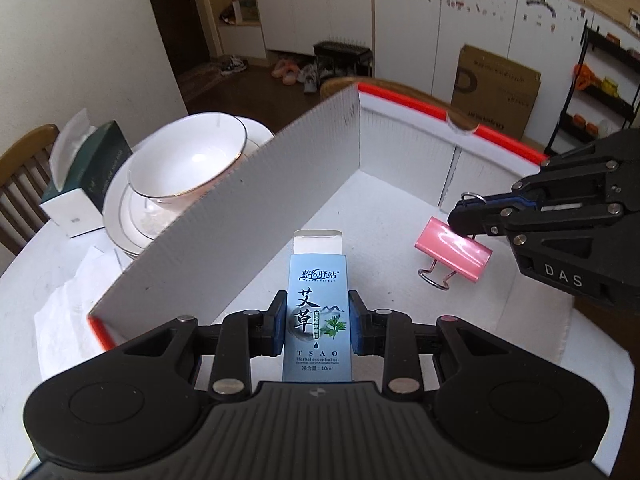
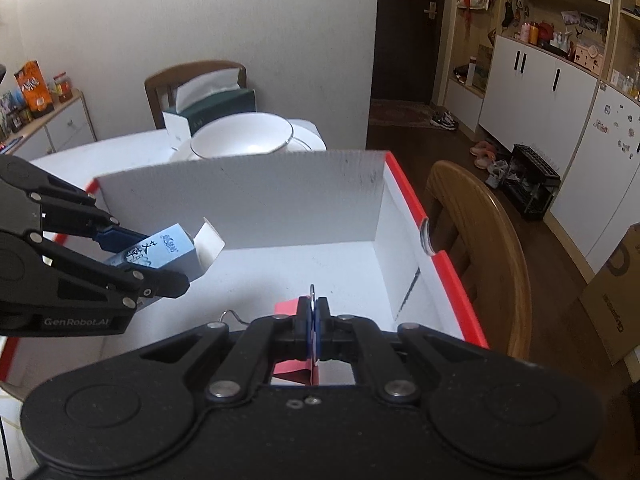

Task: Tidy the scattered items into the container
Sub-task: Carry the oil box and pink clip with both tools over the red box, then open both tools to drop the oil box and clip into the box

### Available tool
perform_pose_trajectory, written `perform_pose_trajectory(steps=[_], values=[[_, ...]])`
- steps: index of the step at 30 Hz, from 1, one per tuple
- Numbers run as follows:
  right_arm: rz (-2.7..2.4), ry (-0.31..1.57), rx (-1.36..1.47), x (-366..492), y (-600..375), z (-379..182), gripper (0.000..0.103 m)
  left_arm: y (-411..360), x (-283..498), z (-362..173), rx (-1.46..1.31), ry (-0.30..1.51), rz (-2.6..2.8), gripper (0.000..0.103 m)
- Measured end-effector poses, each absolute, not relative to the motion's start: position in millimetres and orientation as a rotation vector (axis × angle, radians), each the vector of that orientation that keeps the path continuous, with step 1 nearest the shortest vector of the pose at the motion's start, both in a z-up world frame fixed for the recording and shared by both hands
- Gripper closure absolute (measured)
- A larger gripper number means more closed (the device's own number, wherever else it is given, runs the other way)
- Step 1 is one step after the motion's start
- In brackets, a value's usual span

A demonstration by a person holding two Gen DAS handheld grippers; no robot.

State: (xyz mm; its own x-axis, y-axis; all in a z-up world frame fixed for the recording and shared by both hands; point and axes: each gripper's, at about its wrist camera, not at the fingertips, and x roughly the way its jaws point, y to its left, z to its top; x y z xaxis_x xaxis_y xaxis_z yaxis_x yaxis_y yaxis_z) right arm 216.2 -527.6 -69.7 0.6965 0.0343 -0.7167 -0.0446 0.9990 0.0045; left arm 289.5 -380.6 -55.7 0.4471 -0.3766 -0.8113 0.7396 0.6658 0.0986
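Soft indoor light, sharp focus, strong fisheye bending at edges.

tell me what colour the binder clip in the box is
Pink binder clip, clearest in the left wrist view.

Box wall left, top open.
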Motion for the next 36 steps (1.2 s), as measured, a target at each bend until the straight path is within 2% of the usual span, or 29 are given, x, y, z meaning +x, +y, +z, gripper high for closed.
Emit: perform_pose_trajectory(steps=[24, 27, 31, 32, 33, 34, 35, 36], values=[[0.104, 0.957, -0.086, 239, -514, -91, 0.102, -410, 314, -100, 0.616, 1.159, -0.709, 0.074], [0.114, 0.971, -0.085, 240, -513, -91, 0.100, -412, 313, -102, 0.639, 1.179, -0.718, 0.074], [0.114, 0.982, -0.081, 246, -512, -90, 0.091, -411, 312, -102, 0.652, 1.193, -0.726, 0.074], [0.116, 0.982, -0.080, 246, -513, -90, 0.090, -411, 311, -102, 0.655, 1.195, -0.727, 0.073], [0.117, 0.983, -0.077, 246, -513, -90, 0.090, -410, 311, -102, 0.659, 1.196, -0.724, 0.066], [0.118, 0.984, -0.075, 246, -513, -90, 0.089, -409, 310, -102, 0.665, 1.199, -0.717, 0.057], [0.124, 0.986, -0.073, 246, -514, -89, 0.088, -408, 308, -102, 0.671, 1.194, -0.710, 0.041], [0.129, 0.988, -0.072, 245, -514, -89, 0.088, -406, 306, -101, 0.675, 1.179, -0.709, 0.037]])
